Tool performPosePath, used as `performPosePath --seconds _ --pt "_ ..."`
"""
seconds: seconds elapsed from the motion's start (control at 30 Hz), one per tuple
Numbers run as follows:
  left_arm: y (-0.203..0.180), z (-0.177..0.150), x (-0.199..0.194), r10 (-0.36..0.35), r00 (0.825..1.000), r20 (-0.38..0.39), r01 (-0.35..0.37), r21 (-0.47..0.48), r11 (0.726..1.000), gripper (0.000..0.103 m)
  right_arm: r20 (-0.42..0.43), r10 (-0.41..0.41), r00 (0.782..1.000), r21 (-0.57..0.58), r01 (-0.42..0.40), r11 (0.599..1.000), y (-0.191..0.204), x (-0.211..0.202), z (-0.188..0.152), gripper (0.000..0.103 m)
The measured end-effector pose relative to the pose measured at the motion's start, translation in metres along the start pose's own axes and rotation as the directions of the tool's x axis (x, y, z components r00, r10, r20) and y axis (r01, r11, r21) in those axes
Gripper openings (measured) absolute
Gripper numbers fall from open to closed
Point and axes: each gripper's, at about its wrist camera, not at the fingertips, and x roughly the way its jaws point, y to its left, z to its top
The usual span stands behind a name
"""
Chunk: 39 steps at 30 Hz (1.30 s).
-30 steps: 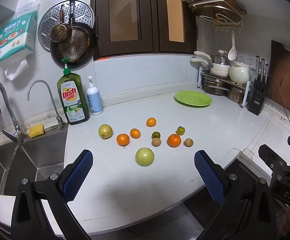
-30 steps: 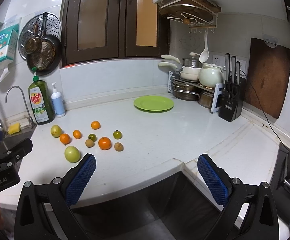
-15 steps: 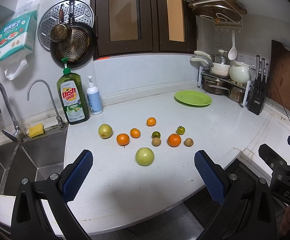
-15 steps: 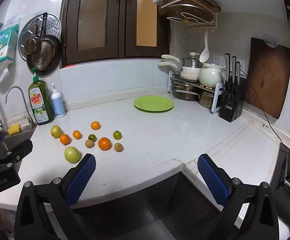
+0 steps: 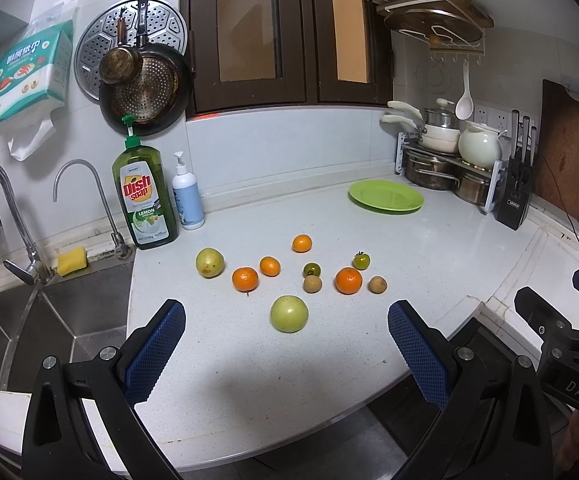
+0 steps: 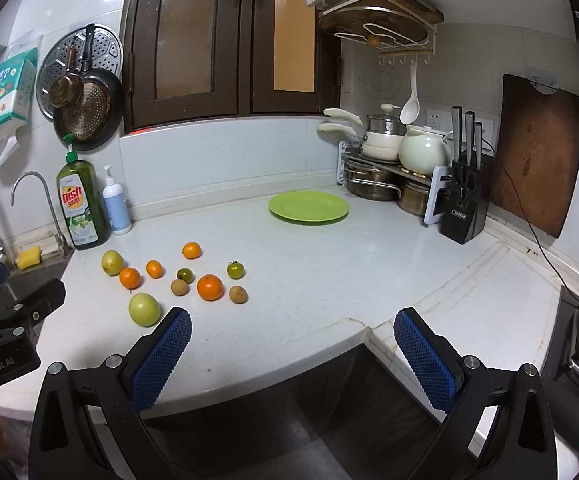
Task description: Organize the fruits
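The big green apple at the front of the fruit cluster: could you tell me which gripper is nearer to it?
Left. The left gripper faces the green apple head-on; the right gripper sits off to its right.

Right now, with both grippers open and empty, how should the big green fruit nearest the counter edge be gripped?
Grip the green fruit across its widest middle, coming from above with the left gripper. It is round and sits alone on the counter, with free space on both sides for the fingers.

White speckled countertop (image 5: 429,248) is wrapped around a corner, backed by white tiled walls (image 6: 217,160). Dark wooden cabinet doors (image 5: 281,32) are mounted above. A steel sink (image 5: 49,320) with two taps is set at left. Glare is seen on the upper tiles.
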Motion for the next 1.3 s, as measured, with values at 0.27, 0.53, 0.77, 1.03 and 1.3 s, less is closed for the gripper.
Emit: performPosePath --seconds 0.27,0.53,0.77,1.03,1.3 --pt "-0.002 0.0 0.002 -0.001 1.0 -0.003 0.001 0.001 1.0 0.103 0.0 -0.002 1.0 0.0 0.002 1.0 0.0 0.001 0.0 0.102" --pt "-0.006 0.001 0.008 -0.002 1.0 -0.011 0.002 0.002 1.0 0.103 -0.005 0.003 1.0 -0.002 -0.003 1.0 0.001 0.005 0.0 0.102" --pt "-0.007 -0.001 0.014 0.003 1.0 -0.02 -0.003 0.003 1.0 0.103 -0.013 0.017 1.0 -0.008 -0.018 1.0 0.004 0.014 -0.001 0.102" --pt "-0.008 -0.01 0.03 0.004 0.999 -0.039 -0.003 0.038 0.999 0.096 -0.021 0.079 0.997 -0.075 -0.081 0.994 0.016 0.03 -0.006 0.102" --pt "-0.011 -0.016 0.047 0.032 0.998 -0.048 -0.03 0.028 0.999 0.087 -0.054 0.155 0.986 -0.146 -0.162 0.976 0.027 0.06 -0.011 0.1"
